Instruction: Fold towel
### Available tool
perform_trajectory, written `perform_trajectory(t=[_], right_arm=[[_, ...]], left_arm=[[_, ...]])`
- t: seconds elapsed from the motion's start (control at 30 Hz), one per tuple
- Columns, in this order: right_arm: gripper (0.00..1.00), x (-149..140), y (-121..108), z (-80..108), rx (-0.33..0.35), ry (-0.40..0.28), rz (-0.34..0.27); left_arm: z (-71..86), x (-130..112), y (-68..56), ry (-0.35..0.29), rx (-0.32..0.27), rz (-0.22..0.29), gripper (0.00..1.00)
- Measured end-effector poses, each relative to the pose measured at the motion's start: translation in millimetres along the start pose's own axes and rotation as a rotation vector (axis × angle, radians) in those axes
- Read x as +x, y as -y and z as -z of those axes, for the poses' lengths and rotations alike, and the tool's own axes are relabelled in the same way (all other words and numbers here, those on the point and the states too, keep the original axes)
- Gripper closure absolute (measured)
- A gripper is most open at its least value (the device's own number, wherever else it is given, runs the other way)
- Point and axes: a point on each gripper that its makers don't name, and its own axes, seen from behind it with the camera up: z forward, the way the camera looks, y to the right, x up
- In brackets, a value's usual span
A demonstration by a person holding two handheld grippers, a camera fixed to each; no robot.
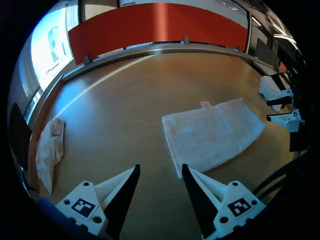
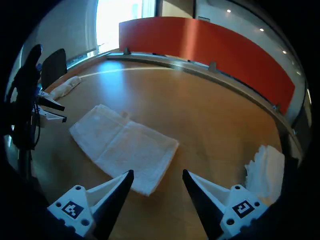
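Your left claw (image 1: 160, 166) stands wide and holds nothing. The folded white towel (image 1: 212, 134) lies flat on the wooden worktop (image 1: 132, 100) at its 1 o'clock. Your right claw (image 2: 158, 171) is also wide and empty, with the towel at its 11 o'clock. A crumpled cloth (image 1: 50, 148) lies at the left claw's 9 o'clock.

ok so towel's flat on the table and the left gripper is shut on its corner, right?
Not quite. The left gripper is open, with nothing between its fingers, as the left gripper view shows. The towel does lie flat on the table.
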Motion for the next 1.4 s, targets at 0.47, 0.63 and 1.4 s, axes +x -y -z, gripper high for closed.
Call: perform_trajectory(t=[0.47, 0.63, 1.4], right_arm=[[0.06, -3.6, 14.0, -5.1, 0.081, 0.015, 0.090], [0.06, -15.1, 18.0, -7.6, 0.109, 0.045, 0.127], [0.40, -54.6, 9.7, -15.2, 0.154, 0.189, 0.173]], left_arm=[[25.4, -25.4, 17.2, 0.002, 0.042, 0.069, 0.24], [33.9, -35.8, 22.2, 0.008, 0.055, 0.091, 0.24], [50.0, -68.1, 33.3, 0.045, 0.082, 0.145, 0.24]])
